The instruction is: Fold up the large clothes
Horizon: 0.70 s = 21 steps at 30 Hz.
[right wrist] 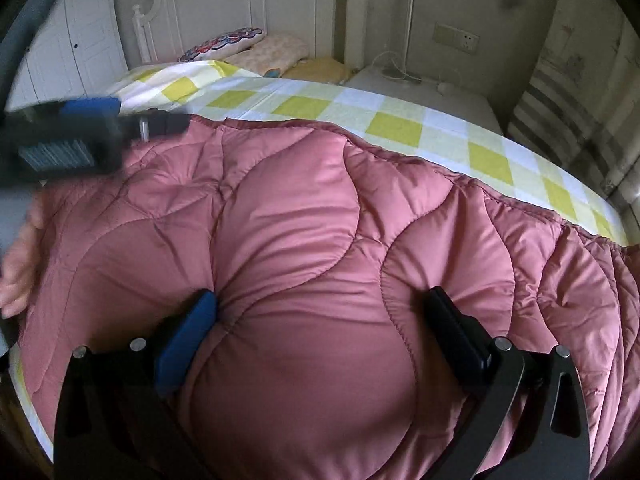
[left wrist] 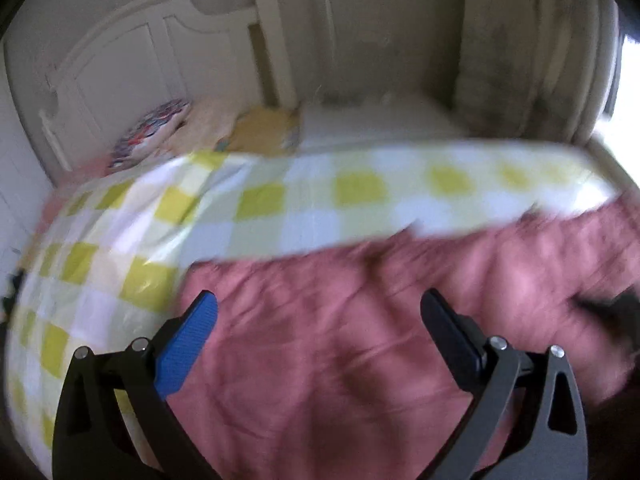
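Puffy quilted pink coat (right wrist: 304, 240) (wavy stitching) between right gripper (right wrist: 320, 320) fingers.

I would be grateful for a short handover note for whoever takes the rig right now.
Left gripper: open, above the pink quilted garment, holding nothing; its view is blurred.
Right gripper: open, fingers pressed into the garment, not closed on it.
The garment lies spread on the checked sheet of the bed.
Done: no fold visible.
Left: grasp an edge and fold.
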Each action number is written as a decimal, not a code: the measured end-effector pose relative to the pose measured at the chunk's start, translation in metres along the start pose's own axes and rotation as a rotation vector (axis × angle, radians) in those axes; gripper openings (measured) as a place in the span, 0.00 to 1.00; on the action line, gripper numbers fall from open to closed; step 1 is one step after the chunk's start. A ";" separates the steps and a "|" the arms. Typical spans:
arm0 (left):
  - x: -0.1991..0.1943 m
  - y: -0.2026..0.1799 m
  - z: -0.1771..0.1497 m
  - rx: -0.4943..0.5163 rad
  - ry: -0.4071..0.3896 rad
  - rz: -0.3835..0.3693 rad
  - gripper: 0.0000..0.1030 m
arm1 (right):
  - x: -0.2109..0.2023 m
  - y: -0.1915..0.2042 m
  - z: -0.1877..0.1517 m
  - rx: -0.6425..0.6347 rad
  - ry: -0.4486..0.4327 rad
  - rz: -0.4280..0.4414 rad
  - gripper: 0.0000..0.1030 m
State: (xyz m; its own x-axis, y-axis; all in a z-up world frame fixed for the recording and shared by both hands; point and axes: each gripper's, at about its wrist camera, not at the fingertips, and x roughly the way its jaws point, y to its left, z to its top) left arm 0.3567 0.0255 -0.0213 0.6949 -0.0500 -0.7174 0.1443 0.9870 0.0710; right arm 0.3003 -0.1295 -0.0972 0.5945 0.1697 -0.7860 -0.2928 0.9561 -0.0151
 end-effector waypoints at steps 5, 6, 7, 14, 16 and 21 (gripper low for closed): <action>0.022 -0.042 0.007 0.061 0.038 0.024 0.98 | -0.005 0.000 -0.003 0.001 -0.018 -0.007 0.96; 0.043 -0.046 0.000 0.084 0.107 0.039 0.98 | -0.006 0.000 -0.004 0.003 -0.023 -0.008 0.96; 0.065 -0.050 -0.011 0.112 0.175 0.041 0.98 | -0.007 0.000 -0.004 0.003 -0.019 -0.014 0.96; 0.061 -0.040 -0.017 0.061 0.127 -0.014 0.98 | -0.043 -0.029 0.012 -0.027 -0.024 -0.059 0.95; 0.062 -0.037 -0.017 0.050 0.124 -0.022 0.98 | -0.057 -0.064 0.016 0.010 -0.062 -0.164 0.95; 0.063 -0.038 -0.018 0.047 0.122 -0.025 0.98 | -0.042 -0.181 -0.005 0.332 0.021 -0.261 0.95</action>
State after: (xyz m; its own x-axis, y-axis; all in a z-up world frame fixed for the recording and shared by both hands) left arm 0.3821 -0.0119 -0.0817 0.6003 -0.0532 -0.7980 0.1958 0.9772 0.0822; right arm 0.3245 -0.3109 -0.0645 0.6008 -0.0901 -0.7943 0.1248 0.9920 -0.0182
